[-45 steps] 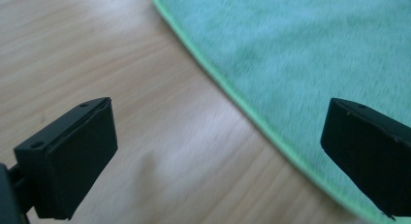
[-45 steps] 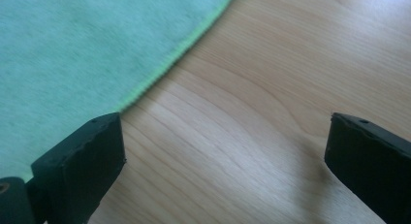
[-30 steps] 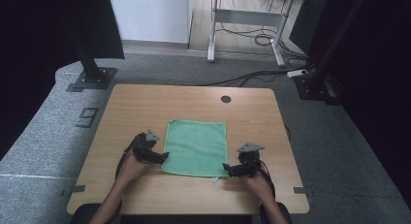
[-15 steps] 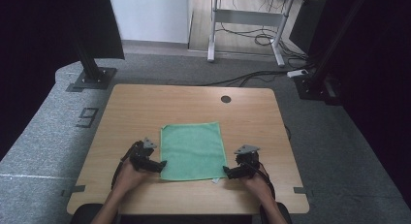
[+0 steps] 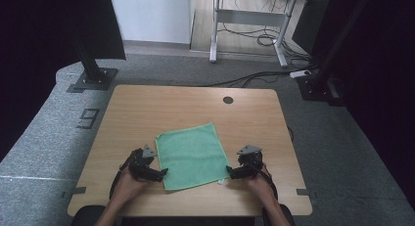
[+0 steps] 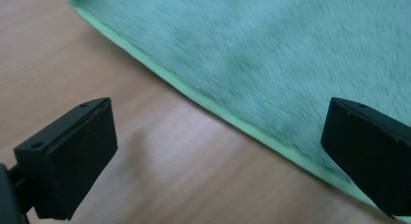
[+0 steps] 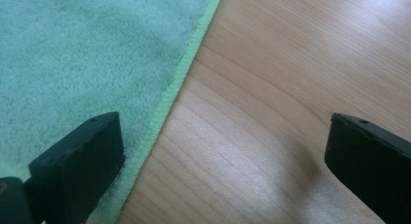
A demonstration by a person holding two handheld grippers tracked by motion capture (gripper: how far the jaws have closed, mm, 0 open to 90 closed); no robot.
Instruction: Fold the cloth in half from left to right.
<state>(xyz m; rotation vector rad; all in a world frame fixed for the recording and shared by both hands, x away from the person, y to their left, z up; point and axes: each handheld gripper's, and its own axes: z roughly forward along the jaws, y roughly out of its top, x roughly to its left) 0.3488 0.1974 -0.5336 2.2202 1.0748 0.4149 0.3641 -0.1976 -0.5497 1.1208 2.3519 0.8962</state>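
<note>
A green cloth point(image 5: 192, 154) lies flat on the wooden table point(image 5: 161, 108), turned a little askew. My left gripper point(image 5: 162, 173) sits at the cloth's near left corner, open, its jaws wide apart over the hemmed edge point(image 6: 228, 118). One jaw is over bare wood, the other over the cloth point(image 6: 291, 54). My right gripper point(image 5: 229, 173) is at the near right corner, also open. In the right gripper view the cloth point(image 7: 82, 64) fills the left side and its bright hem point(image 7: 179, 73) runs between the jaws. Nothing is held in either gripper.
A round cable hole point(image 5: 228, 100) is at the far right of the table. Bare wood lies beyond the cloth. A black stand base point(image 5: 93, 80) sits on the floor at the far left, another point(image 5: 318, 89) at the far right.
The cloth has slid toward the person and rotated slightly. Both grippers have drawn back toward the table's near edge along with it.
</note>
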